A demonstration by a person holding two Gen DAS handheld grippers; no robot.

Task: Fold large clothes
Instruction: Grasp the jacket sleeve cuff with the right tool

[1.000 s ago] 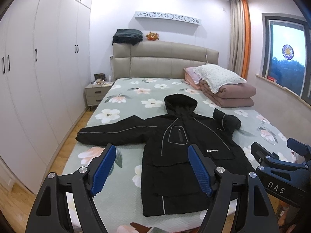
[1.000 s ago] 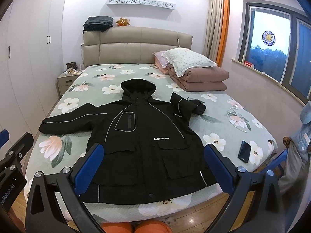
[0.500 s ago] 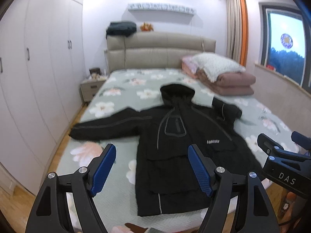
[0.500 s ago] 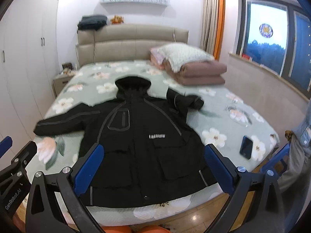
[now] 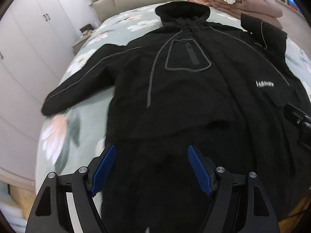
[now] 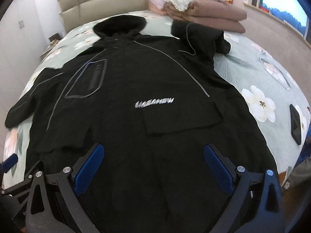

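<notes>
A large black hooded jacket [image 5: 194,101] [image 6: 155,116] lies face up on the bed, hood toward the headboard. One sleeve [image 5: 81,81] stretches out flat to the left. The other sleeve [image 6: 200,36] is folded back near the pillows. My left gripper [image 5: 151,167] hangs open just above the jacket's lower left part, nothing between its blue pads. My right gripper [image 6: 153,165] is open too, over the lower middle of the jacket below the white chest logo [image 6: 154,103]. Part of the right gripper [image 5: 297,116] shows at the left wrist view's right edge.
The bed [image 6: 252,71] has a green floral cover. Folded brown quilts and a pillow [image 6: 202,5] sit at its head on the right. A dark phone [image 6: 296,124] lies near the bed's right edge. White wardrobes [image 5: 25,44] line the left wall, with a nightstand [image 5: 79,42] by the headboard.
Both grippers have moved forward and down, from standing back at the foot of the bed to close over the jacket's lower part. Both stay open.
</notes>
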